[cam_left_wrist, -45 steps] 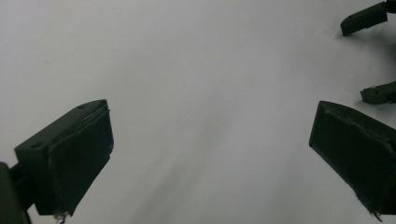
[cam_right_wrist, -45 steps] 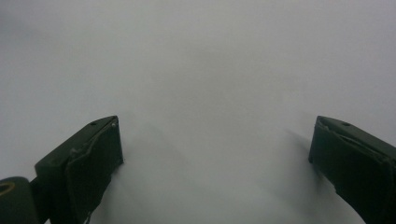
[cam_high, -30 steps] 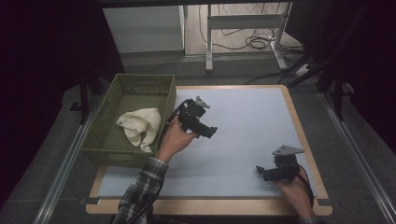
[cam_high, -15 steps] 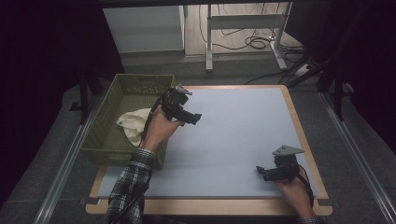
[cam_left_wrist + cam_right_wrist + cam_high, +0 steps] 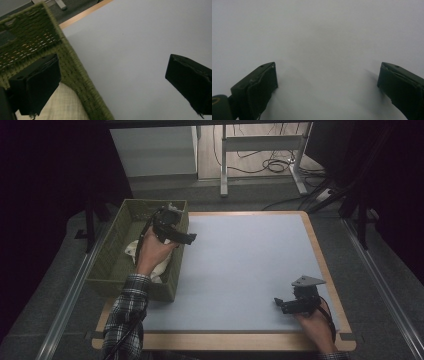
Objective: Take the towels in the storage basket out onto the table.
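Woven basket: green woven rectangular basket (image 5: pixel 111 270) sits at the table's left edge, long axis running front to back.
Cloth: cream crumpled cloth (image 5: pixel 134 251) lies inside the basket, partly under the left hand; in the left gripper view (image 5: pixel 62 105) it sits just inside the near wall.
Left gripper: left gripper (image 5: pixel 191 238) – jaws wide, holding nothing. It hovers over the basket's right wall, one jaw over the cloth side, the other over the mat.
Key relation: cloth is below and to the left of the left gripper, so this arm is far nearer – judged next move is a dip into the basket.
Mat: pale grey flat mat (image 5: pixel 245 270) is bare.
Right gripper: right gripper (image 5: pixel 278 304) rests at the front right, jaws wide, holding nothing.
Change: left gripper has moved left from the mat to the basket; right gripper has stayed put.
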The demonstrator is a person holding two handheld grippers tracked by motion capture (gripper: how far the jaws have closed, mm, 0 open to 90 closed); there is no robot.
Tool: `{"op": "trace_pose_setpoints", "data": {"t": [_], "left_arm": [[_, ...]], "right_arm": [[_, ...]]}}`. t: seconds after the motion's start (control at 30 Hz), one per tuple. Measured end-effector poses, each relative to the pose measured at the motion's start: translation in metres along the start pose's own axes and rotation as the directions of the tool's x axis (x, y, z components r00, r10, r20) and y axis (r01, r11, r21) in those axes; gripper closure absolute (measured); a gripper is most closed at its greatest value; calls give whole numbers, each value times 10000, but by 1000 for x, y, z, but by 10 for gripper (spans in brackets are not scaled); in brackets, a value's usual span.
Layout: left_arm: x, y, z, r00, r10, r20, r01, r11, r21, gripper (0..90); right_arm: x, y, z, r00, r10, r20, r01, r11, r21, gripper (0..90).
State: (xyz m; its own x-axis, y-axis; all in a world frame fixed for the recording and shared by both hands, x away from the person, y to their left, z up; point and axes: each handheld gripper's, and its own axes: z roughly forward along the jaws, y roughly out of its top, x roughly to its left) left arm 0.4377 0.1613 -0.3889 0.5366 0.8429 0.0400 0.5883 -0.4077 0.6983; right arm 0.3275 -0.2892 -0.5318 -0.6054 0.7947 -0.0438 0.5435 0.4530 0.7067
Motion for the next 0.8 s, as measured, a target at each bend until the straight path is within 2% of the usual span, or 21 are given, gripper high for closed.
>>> {"op": "trace_pose_setpoints", "data": {"t": [0.27,0.57,0.63,0.8], "left_arm": [[29,-14,-7,9976,-554,-412,555,9985,28,4],[55,-34,0,9932,-957,-660,983,9945,371,3],[61,-39,1,9915,-1104,-682,1137,9924,464,3],[80,-53,8,9840,-1566,-843,1644,9819,942,6]], "right_arm": [[0,0,0,10000,-6,2,6,10000,-2,27],[0,0,0,10000,-3,3,3,10000,-1,27],[0,0,0,10000,7,1,-7,10000,5,27],[0,0,0,10000,-2,2,2,10000,-2,27]]}}
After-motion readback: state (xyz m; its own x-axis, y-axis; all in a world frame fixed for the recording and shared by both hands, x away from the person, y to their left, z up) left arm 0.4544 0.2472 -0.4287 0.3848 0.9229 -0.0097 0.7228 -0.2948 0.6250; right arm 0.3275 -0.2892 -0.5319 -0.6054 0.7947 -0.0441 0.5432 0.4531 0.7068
